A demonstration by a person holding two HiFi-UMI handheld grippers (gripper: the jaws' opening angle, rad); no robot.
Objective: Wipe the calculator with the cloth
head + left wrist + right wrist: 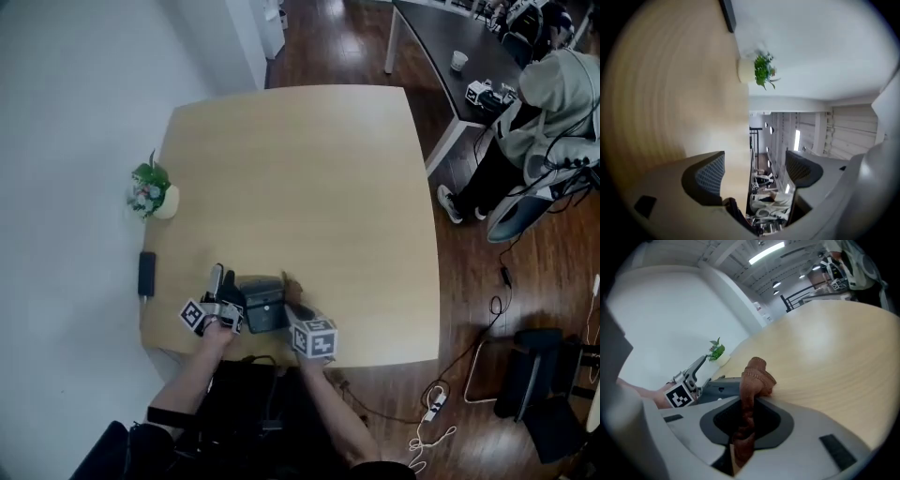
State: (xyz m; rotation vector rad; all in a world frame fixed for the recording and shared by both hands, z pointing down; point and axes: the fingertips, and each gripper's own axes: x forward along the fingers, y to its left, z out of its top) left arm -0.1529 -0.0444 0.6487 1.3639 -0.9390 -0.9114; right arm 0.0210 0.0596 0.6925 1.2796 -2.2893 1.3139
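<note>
Table (300, 169) of pale wood, seen from above; dark grey calculator (262, 305) sits near the table's six o'clock edge, between the two tongs; left gripper (757, 169) is at the calculator's nine o'clock, its jaws wide apart with nothing between them; right gripper (747, 404) is at the calculator's four o'clock, its jaws clamped on a brown cloth (757, 376); the cloth's bunched end is just beside the calculator; small potted plant (150, 190) stands at the table's nine o'clock edge.

Calculator (263, 305) details too small; lower end of the cloth (754, 378) hidden between the jaws.
</note>
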